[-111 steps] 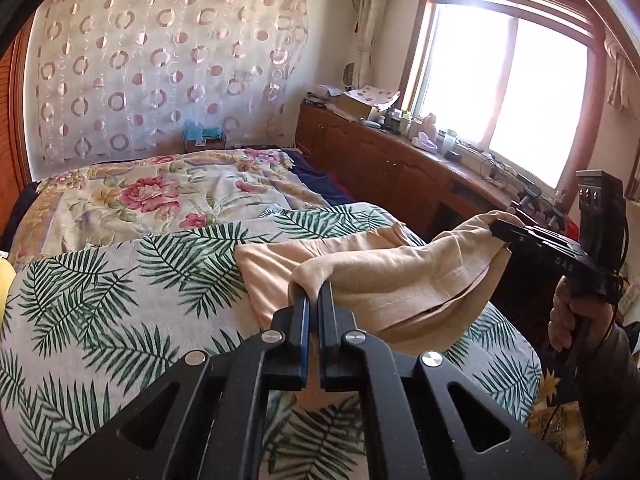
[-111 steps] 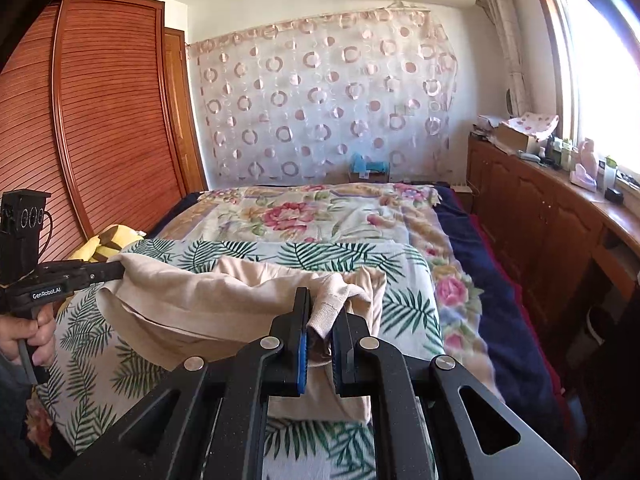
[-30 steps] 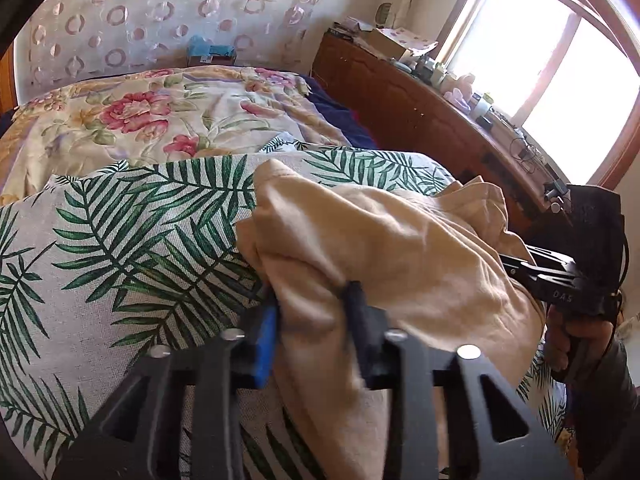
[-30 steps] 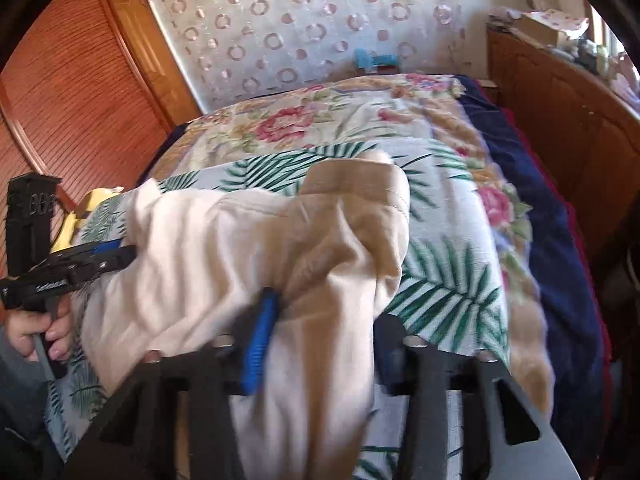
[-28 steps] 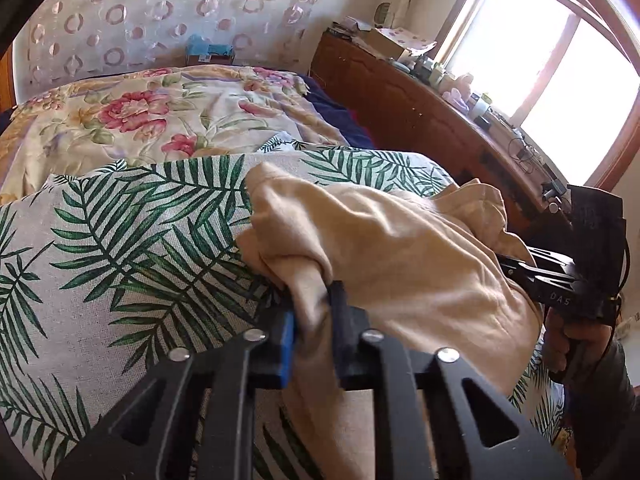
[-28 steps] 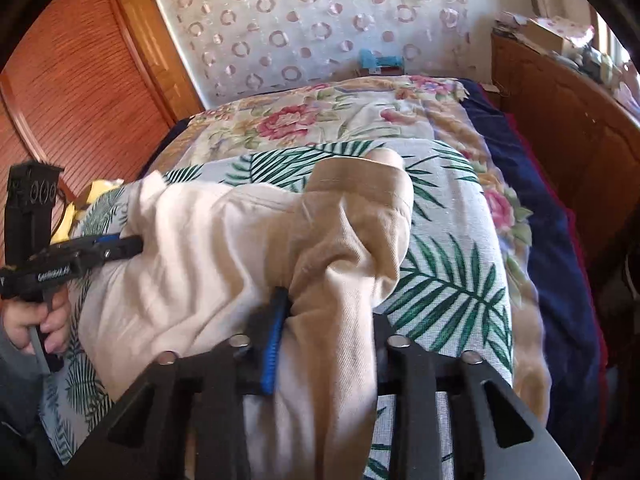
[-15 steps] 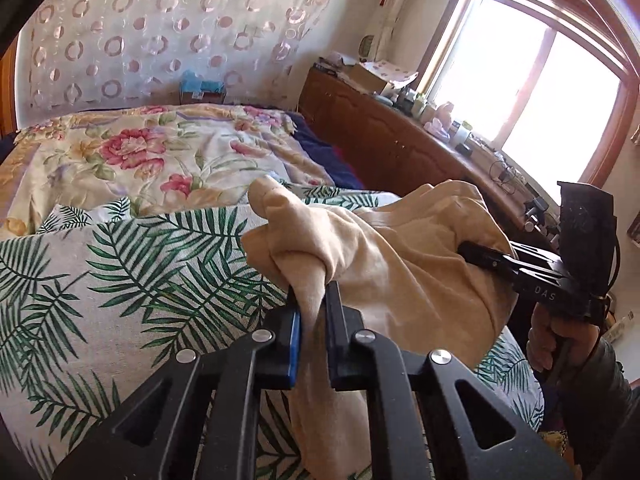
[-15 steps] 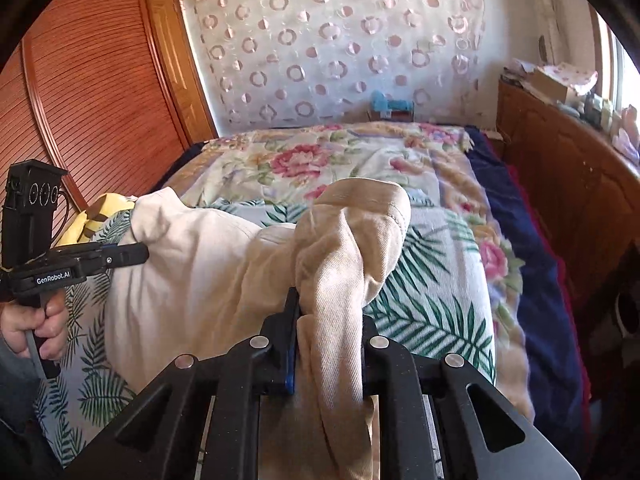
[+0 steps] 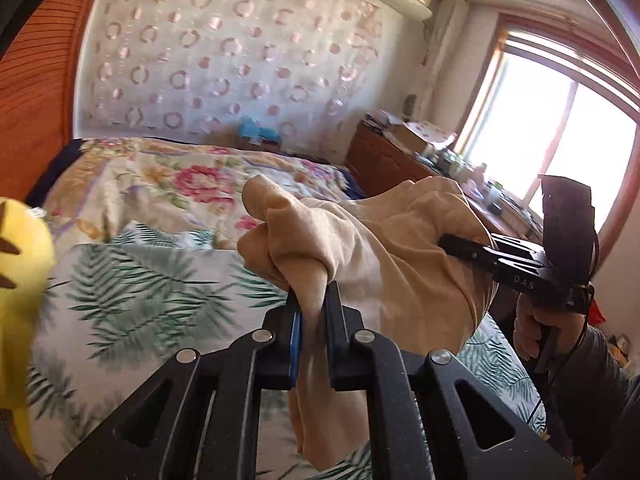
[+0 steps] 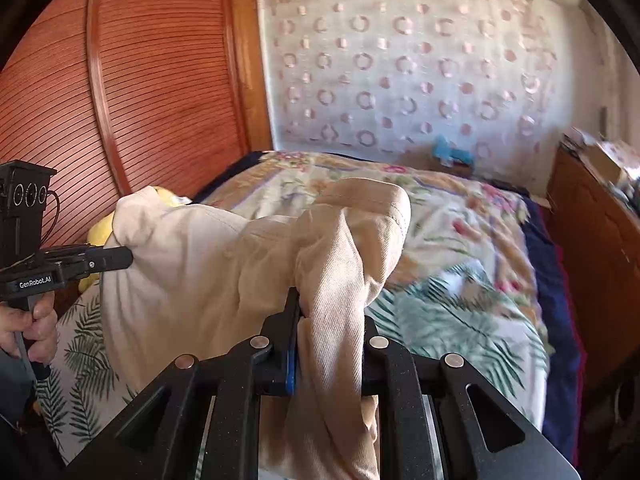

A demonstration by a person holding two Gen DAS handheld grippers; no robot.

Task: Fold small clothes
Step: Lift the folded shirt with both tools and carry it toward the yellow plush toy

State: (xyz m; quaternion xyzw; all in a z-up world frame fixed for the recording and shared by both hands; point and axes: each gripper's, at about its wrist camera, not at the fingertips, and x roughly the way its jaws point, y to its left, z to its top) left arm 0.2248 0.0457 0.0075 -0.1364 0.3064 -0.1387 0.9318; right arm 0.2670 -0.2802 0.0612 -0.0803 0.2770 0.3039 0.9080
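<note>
A beige garment [image 9: 384,248] hangs in the air above the bed, stretched between both grippers. My left gripper [image 9: 312,300] is shut on a bunched fold at its left end; it also shows in the right wrist view [image 10: 120,258]. My right gripper [image 10: 328,308] is shut on a thick fold at the other end, and it shows in the left wrist view [image 9: 452,242]. The cloth [image 10: 208,264] sags between them and drapes down over both sets of fingers, hiding the fingertips.
The bed has a palm-leaf sheet [image 9: 132,304] near me and a floral quilt [image 10: 460,216] beyond. A yellow plush toy [image 9: 20,280] lies at the left edge. A wooden wardrobe [image 10: 140,80] stands left, a wooden cabinet [image 9: 384,160] under the window right.
Both grippers closed on folds of the garment about a second ago and have lifted it off the bed. The views have tilted upward.
</note>
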